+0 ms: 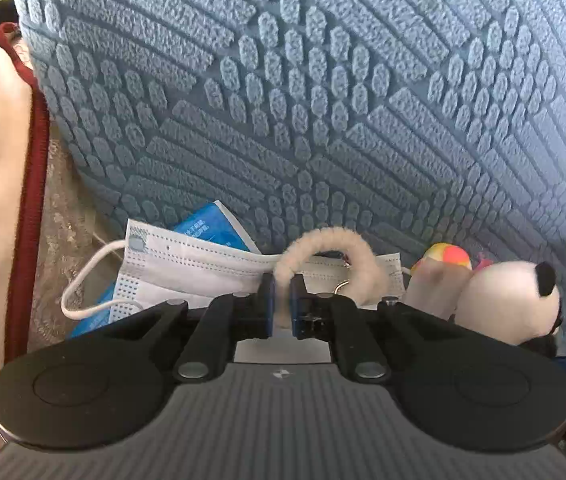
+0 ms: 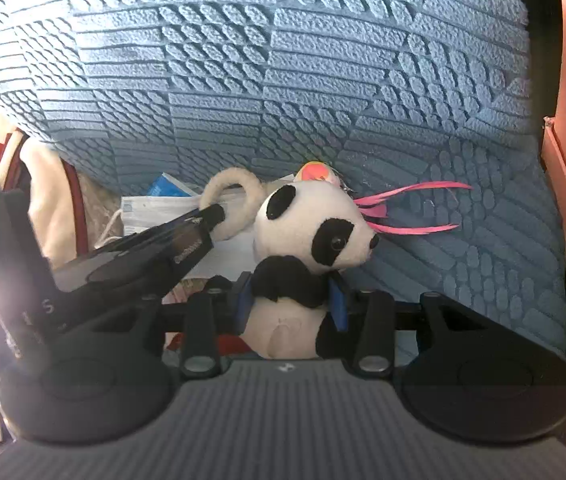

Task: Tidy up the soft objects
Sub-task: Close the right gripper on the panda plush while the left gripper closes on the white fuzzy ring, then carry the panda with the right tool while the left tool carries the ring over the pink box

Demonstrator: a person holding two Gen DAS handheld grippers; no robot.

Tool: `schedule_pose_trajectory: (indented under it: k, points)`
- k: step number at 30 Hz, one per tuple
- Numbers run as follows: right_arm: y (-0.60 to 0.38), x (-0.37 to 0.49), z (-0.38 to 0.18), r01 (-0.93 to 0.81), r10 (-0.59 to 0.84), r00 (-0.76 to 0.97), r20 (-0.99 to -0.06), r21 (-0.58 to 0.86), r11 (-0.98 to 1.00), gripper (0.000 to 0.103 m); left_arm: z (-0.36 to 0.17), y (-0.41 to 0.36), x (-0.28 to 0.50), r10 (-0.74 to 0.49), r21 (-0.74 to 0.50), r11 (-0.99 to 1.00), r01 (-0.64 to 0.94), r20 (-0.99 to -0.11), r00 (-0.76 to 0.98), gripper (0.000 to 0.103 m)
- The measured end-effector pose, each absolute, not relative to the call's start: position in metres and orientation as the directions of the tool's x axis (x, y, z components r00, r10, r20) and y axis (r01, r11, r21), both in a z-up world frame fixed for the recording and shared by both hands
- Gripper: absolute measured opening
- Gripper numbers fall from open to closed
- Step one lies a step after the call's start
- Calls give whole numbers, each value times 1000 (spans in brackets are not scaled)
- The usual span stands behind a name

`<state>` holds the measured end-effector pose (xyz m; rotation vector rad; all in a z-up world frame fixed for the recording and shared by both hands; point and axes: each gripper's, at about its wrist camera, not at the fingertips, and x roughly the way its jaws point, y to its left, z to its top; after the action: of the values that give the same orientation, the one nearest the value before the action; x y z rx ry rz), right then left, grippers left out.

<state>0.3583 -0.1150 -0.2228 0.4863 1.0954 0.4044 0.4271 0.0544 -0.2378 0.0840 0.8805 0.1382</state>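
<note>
Right claw (image 2: 292,304) clamped around upright plush panda (image 2: 311,232), face toward the right; left claw (image 1: 281,304) pinching fuzzy ring (image 1: 331,256).

Two close, down-angled wrist views

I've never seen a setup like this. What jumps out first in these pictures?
Probably the panda plush, sitting low in the middle, squeezed around its body by the right gripper. Just left of it, the left gripper pinches a fuzzy cream loop above a white face mask. Behind everything spreads a blue textured mat.
</note>
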Motion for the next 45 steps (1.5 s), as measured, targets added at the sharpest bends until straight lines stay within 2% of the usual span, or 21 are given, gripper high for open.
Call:
schedule_pose_trajectory:
  k: [6,9,18,28,45]
  points:
    - [-131,349,-217,-83,508,420,-752,526,847,42,-224,46,418,127,71,991,-111,-747,652,9]
    - [-135,341,-206,-124,488,446,-750,488,864,42,-213,54,405,88,-5,991,-136,-736,671,9]
    - [-145,318,-190,-155,434,489,-757,414,897,42,-186,53,369,37,-69,990,-119,-699,714,9]
    - [-130,298,-181,-181,367,535,-761,321,930,42,-156,62,319,24,-74,992,-105,-696,718,9]
    - [-123,246,-169,-232,306,584,-752,207,951,42,-150,74,252,-35,-140,986,-90,-702,711,9]
